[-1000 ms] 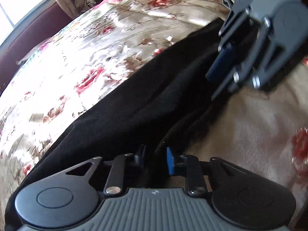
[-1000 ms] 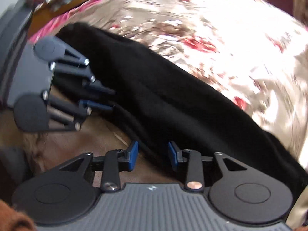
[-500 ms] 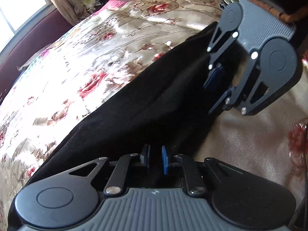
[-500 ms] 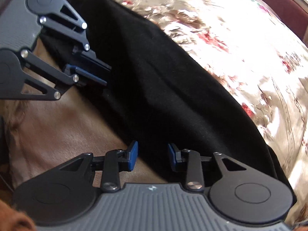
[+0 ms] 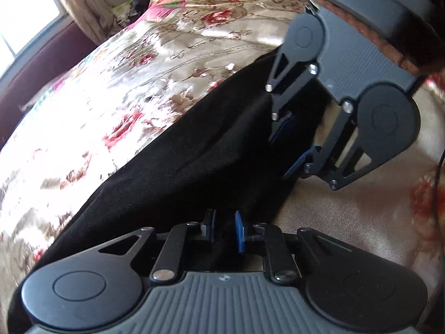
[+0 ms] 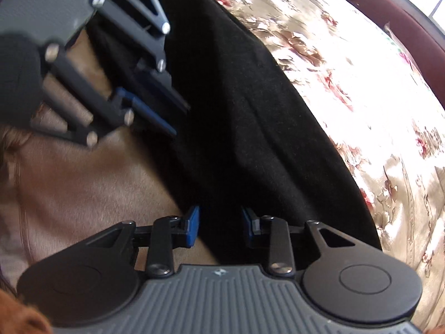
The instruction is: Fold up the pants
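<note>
While the pants (image 5: 211, 150) run lengthwise between my hands, my left gripper (image 5: 224, 229) is easing open around cloth; my right gripper (image 6: 219, 224), seemingly gripping nothing, straddles their near edge.

Window (image 5: 16, 25) daylight glares off bedspread (image 5: 116, 91); fisheye edges blur.

The black pants (image 5: 200, 150) are of soft, matte knit fabric and lie stretched out as a long, narrow band on a shiny floral bedspread (image 5: 116, 103). In the left wrist view the band runs from the near left corner to the far right. Shallow lengthwise creases mark its surface. Its right edge is bunched into low folds above a plain brown patch of the cover.
</note>
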{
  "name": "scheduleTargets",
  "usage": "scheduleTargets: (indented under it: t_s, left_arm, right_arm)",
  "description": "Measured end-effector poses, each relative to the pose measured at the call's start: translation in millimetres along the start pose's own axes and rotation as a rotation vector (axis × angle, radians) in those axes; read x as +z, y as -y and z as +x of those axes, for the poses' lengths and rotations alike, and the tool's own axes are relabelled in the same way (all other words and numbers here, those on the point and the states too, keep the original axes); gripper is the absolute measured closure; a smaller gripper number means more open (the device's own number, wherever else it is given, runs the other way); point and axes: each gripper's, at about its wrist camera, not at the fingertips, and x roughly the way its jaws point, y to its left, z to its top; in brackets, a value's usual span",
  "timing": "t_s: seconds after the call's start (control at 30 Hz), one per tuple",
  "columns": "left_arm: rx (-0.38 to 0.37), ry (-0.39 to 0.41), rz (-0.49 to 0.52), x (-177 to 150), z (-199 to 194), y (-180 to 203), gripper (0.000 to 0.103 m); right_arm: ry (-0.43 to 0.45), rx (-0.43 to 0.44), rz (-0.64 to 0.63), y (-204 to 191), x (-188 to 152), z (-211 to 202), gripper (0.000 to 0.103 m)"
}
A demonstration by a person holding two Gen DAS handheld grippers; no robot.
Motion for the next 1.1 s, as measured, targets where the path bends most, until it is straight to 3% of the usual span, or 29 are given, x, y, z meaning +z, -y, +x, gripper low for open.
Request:
scheduleTargets:
  t_s: [0.1, 0.17, 0.2, 0.27, 0.3, 0.37, 0.47, 0.53, 0.57, 0.6, 0.7, 0.83, 0.9, 0.97, 1.1]
  left_arm:
    - [0.044, -0.002, 0.119, -2, 11, 14, 0.067]
    - [0.064, 0.024, 0.186, -2, 9, 20, 0.067]
    - [0.064, 0.035, 0.197, -2, 5, 20, 0.067]
    - [0.052, 0.055, 0.19, 0, -2, 18, 0.062]
    - [0.033, 0.066, 0.179, 1, -7, 17, 0.051]
    - [0.013, 0.092, 0.164, 2, -14, 16, 0.039]
    - [0.041, 0.076, 0.167, 4, -5, 22, 0.037]
    - [0.049, 0.044, 0.141, 6, 8, 21, 0.054]
    - [0.035, 0.021, 0.108, 8, 13, 16, 0.075]
    - [0.021, 0.004, 0.074, 9, 16, 11, 0.078]
    - [-0.039, -0.001, 0.033, 9, 12, -2, 0.082]
    - [-0.065, -0.015, 0.054, 5, 10, -1, 0.082]
    - [-0.067, -0.015, 0.055, 5, 9, 2, 0.082]
    - [-0.078, -0.017, 0.041, 5, 11, 0, 0.082]
    - [-0.105, -0.008, 0.053, 5, 2, -3, 0.082]
  right_arm:
    - [0.027, -0.026, 0.035, 3, 4, 1, 0.075]
    - [0.039, -0.018, 0.076, 7, 4, -1, 0.094]
    - [0.044, -0.004, 0.117, 11, 5, -4, 0.098]
    - [0.052, 0.004, 0.198, 19, 5, -9, 0.099]
    - [0.06, 0.005, 0.23, 22, 6, -13, 0.099]
    - [0.066, 0.02, 0.28, 30, 6, -17, 0.1]
    - [0.082, 0.043, 0.307, 34, 10, -27, 0.1]
    - [0.089, 0.056, 0.297, 32, 11, -31, 0.101]
    - [0.089, 0.067, 0.293, 32, 11, -35, 0.101]
    - [0.084, 0.075, 0.292, 31, 11, -36, 0.101]
    - [0.09, 0.091, 0.285, 33, 9, -37, 0.099]
    - [0.051, 0.006, 0.152, 15, 5, -19, 0.091]
    - [0.038, 0.009, 0.136, 10, -1, -6, 0.092]
    - [0.023, -0.007, 0.145, 10, -2, -2, 0.1]
    - [0.035, 0.033, 0.182, 17, 5, -24, 0.101]
